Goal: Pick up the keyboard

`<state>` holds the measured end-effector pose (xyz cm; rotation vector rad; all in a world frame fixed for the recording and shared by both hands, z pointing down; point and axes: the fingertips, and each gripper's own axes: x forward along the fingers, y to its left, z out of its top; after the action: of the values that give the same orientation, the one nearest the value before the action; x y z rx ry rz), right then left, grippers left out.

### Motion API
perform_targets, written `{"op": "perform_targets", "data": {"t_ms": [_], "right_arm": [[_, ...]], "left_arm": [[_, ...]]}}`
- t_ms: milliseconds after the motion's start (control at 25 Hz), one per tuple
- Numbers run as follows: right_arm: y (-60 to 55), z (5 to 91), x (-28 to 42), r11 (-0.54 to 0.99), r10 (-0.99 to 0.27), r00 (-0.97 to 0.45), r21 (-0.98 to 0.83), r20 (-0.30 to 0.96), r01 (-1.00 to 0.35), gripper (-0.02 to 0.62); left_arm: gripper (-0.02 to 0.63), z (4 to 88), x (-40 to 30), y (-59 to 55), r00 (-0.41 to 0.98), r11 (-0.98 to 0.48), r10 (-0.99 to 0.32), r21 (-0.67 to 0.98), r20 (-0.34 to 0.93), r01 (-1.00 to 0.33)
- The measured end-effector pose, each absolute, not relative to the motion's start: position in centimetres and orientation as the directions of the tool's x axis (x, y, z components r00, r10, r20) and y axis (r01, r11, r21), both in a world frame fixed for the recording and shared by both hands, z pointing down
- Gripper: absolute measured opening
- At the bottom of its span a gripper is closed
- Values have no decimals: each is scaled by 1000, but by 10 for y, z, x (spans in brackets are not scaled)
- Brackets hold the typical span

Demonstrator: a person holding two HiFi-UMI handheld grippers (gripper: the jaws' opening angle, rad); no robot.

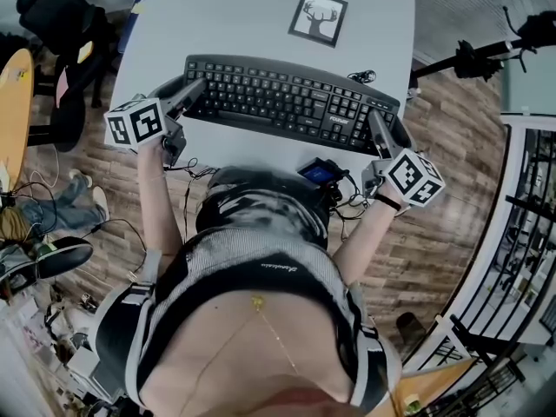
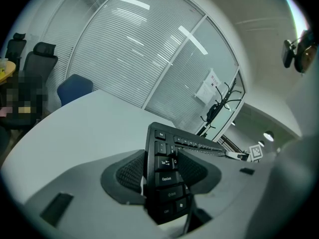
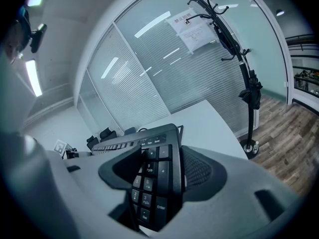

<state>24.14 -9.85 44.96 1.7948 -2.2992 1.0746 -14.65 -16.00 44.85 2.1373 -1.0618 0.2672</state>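
Head view: keyboard (image 1: 291,102) along the near edge of the worktop (image 1: 243,24), left tool (image 1: 187,94) clamped on its left end, right tool (image 1: 380,133) on its right. Lift unevenly and it could twist free.

The head view looks steeply down from above the person onto the table (image 1: 243,16). The views on the left tool (image 2: 162,171) and right tool (image 3: 158,176) look closely along the keyboard (image 1: 291,102) from opposite ends; all three share it.
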Motion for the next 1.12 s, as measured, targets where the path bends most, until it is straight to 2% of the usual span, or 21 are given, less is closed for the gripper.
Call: {"op": "perform_targets", "data": {"t_ms": [1120], "right_arm": [[-101,447,244,100,-844,-331,-483,421,-870,247]], "left_arm": [[196,448,-146,-161,636,-396,-613,513,469,-761]]}}
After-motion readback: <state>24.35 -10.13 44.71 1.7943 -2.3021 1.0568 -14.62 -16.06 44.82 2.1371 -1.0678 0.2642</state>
